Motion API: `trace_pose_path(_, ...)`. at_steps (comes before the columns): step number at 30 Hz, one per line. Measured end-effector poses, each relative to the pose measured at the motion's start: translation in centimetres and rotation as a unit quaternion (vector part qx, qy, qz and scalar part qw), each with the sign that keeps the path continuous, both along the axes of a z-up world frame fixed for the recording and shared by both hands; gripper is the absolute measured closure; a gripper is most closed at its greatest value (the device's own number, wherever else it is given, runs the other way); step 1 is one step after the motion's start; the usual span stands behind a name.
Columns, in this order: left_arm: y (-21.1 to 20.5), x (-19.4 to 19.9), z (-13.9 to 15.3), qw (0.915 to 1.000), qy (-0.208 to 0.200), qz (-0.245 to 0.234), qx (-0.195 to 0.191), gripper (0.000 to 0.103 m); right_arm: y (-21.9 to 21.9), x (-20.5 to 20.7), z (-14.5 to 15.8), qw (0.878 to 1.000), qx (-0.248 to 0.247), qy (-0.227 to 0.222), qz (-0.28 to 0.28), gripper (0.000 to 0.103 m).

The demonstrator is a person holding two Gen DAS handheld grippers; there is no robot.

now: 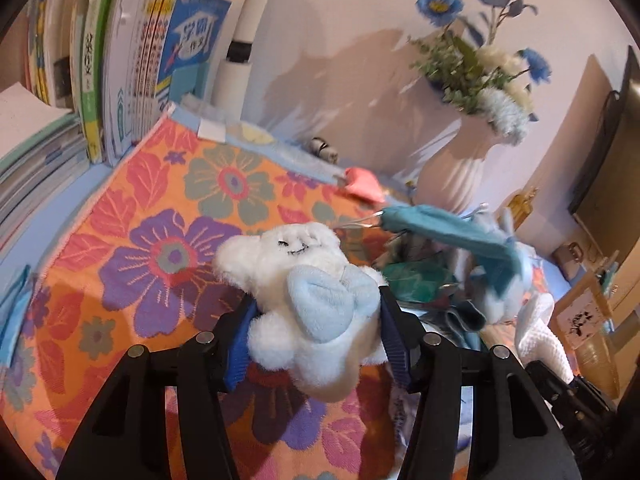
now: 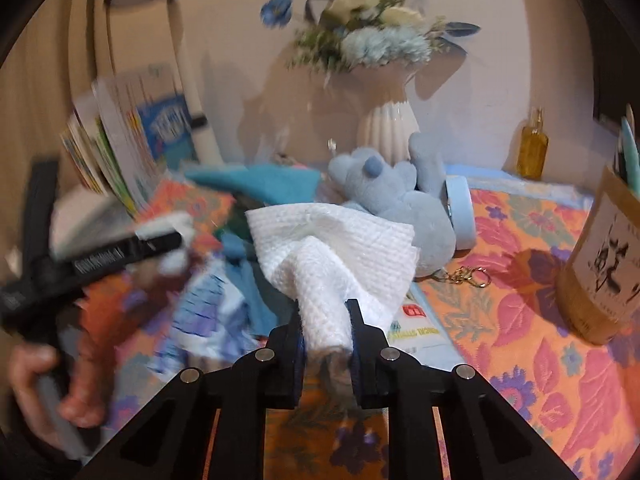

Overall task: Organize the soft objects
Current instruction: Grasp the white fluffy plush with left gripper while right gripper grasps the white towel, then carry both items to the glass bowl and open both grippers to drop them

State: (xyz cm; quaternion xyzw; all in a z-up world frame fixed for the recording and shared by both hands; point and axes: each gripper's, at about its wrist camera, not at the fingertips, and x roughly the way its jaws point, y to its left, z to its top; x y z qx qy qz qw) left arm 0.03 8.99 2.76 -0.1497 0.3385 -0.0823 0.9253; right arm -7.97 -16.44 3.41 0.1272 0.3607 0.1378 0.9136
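Note:
My left gripper (image 1: 316, 328) is shut on a white plush toy (image 1: 296, 280) with a pale blue bow, held above the flowered cloth (image 1: 160, 216). My right gripper (image 2: 326, 320) is shut on a white waffle-weave cloth (image 2: 332, 240), which fans out above its fingers; that cloth also shows at the right of the left wrist view (image 1: 540, 332). A blue plush animal (image 2: 392, 196) lies behind it on a pile of teal cloth (image 2: 260, 184). In the left wrist view a teal cloth (image 1: 444, 228) and a pink soft piece (image 1: 362, 184) lie beyond the toy.
Books (image 1: 120, 64) stand at the back left. A white ribbed vase (image 1: 460, 164) with blue flowers stands against the wall. A tan box (image 2: 600, 264), an amber bottle (image 2: 532, 144), a blue round object (image 2: 460, 212) and a gold key clasp (image 2: 468, 276) sit at right.

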Motion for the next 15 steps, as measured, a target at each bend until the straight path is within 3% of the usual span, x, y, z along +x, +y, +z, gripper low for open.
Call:
trace_pose_path(4, -0.6, -1.9, 1.5, 0.9994, -0.023, -0.019, -0.016, 0.05, -2.2, -0.6, 0.3, 0.996, 0.091, 0.016, 0.007, 0.086)
trace_pose_path(8, -1.9, -3.8, 4.0, 0.9981, -0.048, -0.035, -0.015, 0.05, -4.9, -1.9, 1.7, 0.985, 0.175, 0.005, -0.002, 0.086)
trace_pose_path(15, -7.1, -6.7, 9.7, 0.9902, -0.107, -0.089, -0.011, 0.05, -8.0, -5.6, 6.8, 0.989, 0.129, -0.047, -0.056, 0.086)
